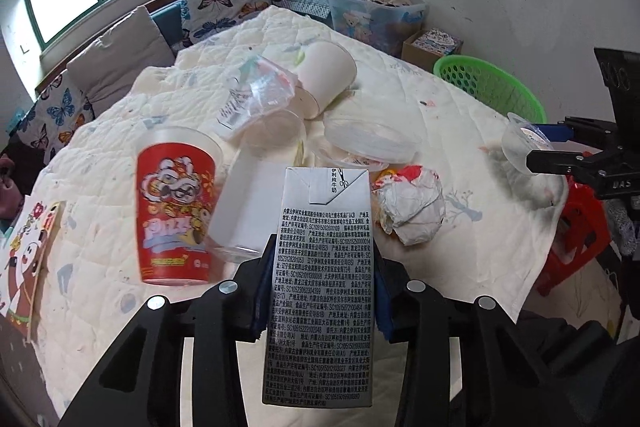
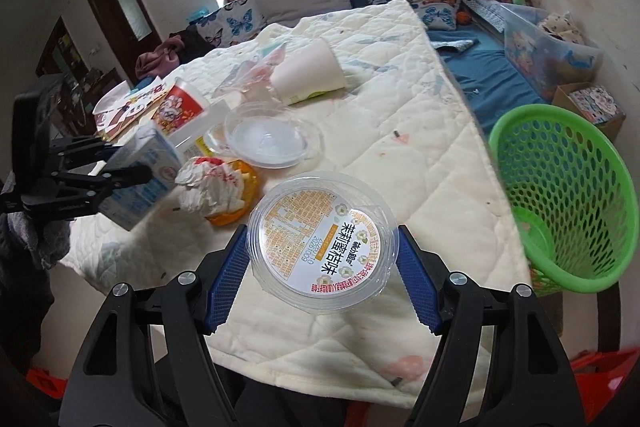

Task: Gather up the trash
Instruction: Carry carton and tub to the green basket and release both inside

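Here the left tongs [image 1: 322, 291] clamp a milk carton [image 1: 322, 267]; the right tongs [image 2: 322, 267] hold a clear jelly cup [image 2: 322, 245], green basket [image 2: 568, 195] at three o'clock.

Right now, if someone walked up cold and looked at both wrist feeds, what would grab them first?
Both grippers are loaded: the left gripper clamps an upright milk carton, and the right gripper holds a clear jelly cup by its rim. Next comes the litter on the quilted table, a red snack cup, a crumpled wrapper and a tipped white paper cup, with the green basket at the table's right edge.
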Demonstrator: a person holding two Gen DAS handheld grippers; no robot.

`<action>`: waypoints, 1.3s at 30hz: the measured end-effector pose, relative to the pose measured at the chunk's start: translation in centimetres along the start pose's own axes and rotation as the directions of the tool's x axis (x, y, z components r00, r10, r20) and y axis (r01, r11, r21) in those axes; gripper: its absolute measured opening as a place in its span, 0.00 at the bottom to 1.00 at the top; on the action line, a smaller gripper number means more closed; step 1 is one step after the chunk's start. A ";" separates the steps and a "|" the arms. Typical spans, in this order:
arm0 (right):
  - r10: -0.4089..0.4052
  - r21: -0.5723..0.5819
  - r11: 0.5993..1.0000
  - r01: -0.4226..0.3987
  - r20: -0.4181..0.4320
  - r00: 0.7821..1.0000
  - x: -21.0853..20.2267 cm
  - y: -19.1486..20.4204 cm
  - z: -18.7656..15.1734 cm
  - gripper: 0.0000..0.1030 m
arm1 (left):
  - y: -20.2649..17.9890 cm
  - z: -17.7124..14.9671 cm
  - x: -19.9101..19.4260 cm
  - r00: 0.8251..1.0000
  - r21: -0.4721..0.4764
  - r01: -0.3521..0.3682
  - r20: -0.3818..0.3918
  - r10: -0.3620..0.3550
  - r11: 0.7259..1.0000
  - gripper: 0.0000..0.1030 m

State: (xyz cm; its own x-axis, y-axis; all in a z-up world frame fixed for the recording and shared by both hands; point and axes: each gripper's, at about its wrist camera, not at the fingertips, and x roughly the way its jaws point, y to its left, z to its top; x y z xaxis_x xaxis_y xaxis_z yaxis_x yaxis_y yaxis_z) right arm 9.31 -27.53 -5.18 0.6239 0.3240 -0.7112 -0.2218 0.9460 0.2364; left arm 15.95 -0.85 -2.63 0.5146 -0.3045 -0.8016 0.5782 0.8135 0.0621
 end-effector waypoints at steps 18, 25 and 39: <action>-0.260 0.218 0.943 0.252 0.009 0.966 -3.2 -15.6 0.6 0.70 | -5.1 7.8 -0.9 0.993 0.018 0.088 0.080 -0.089 0.996 0.38; -0.309 0.276 0.909 0.311 -0.051 0.950 -1.9 -20.9 -0.1 0.70 | -8.0 11.3 0.9 0.989 0.035 0.127 0.069 -0.129 0.991 0.38; -0.291 0.369 0.887 0.278 -0.022 0.956 -2.9 -24.5 -1.3 0.78 | -15.2 18.6 5.1 0.985 0.116 0.159 0.045 -0.166 0.980 0.38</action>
State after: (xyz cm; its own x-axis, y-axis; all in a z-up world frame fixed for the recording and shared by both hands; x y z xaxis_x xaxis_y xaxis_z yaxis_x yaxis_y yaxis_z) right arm 11.97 -51.69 -9.75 0.6448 0.0345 -0.7636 0.2534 0.9329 0.2560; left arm 21.52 -23.98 3.36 0.4399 -0.4572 -0.7730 0.7225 0.6913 0.0022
